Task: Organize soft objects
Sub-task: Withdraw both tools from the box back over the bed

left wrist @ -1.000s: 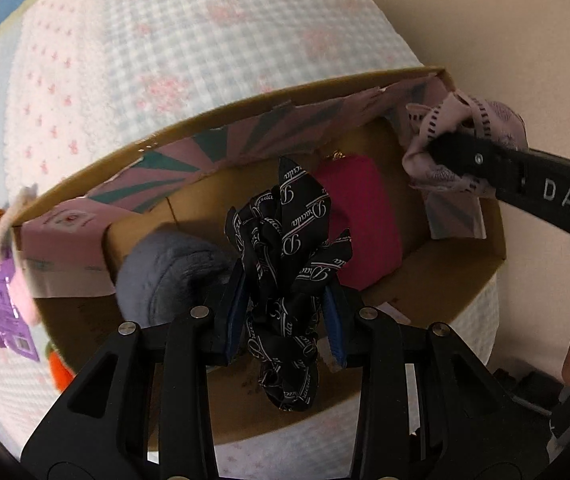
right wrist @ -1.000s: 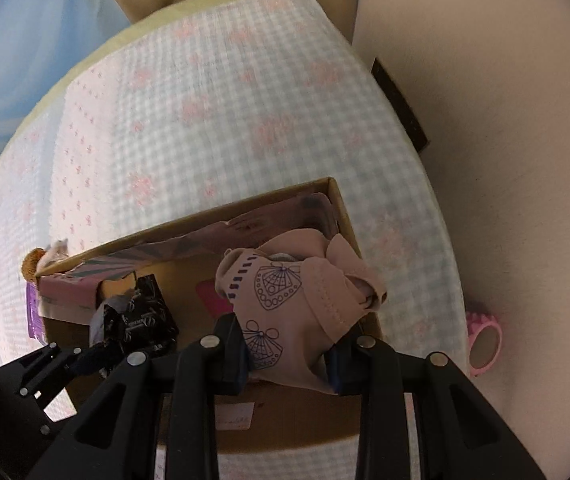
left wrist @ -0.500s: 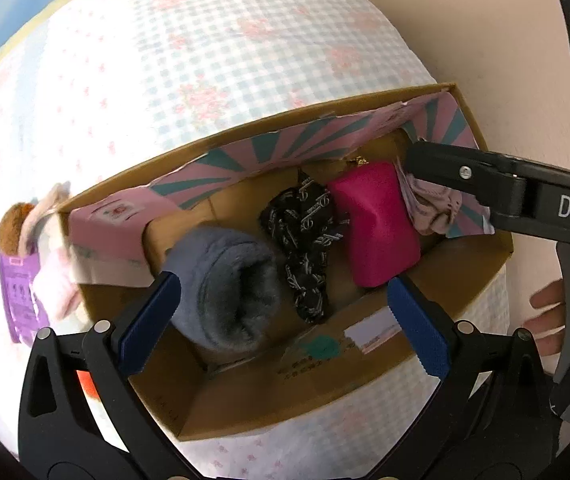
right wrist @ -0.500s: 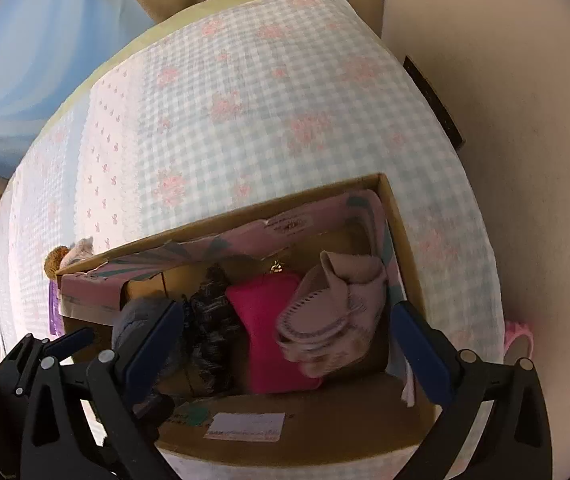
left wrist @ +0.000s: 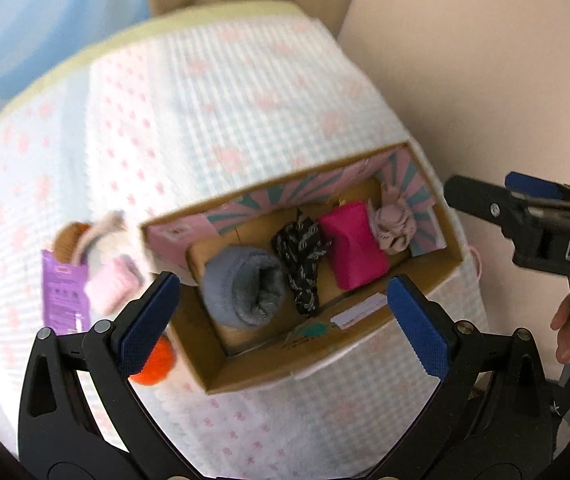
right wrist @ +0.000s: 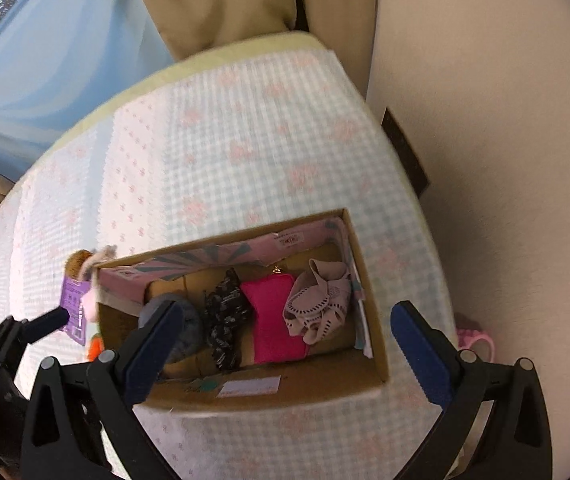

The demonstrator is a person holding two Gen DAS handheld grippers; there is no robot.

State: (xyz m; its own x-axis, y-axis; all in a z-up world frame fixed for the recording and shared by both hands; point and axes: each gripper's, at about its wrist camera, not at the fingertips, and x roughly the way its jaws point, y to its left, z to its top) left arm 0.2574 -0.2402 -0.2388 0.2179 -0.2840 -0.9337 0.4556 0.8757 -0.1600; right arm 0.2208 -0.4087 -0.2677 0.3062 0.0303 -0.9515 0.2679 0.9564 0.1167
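Four soft items sit in the cardboard box (right wrist: 369,312), left to right: grey roll (left wrist: 245,288), black scrunchie (left wrist: 301,256), pink pouch (left wrist: 353,248), beige cloth (left wrist: 393,226). My left gripper (left wrist: 281,316) and right gripper (right wrist: 285,344) hang above the box, both spread wide, holding nothing.

Box (right wrist: 369,280) on bed (right wrist: 245,140); towel roll (left wrist: 245,288), scarf (left wrist: 303,256), pouch (left wrist: 351,248), sock (left wrist: 393,228) inside, left to right.

Checked bedspread (right wrist: 245,152), pale blue curtain (right wrist: 57,56), beige wall (right wrist: 485,100).
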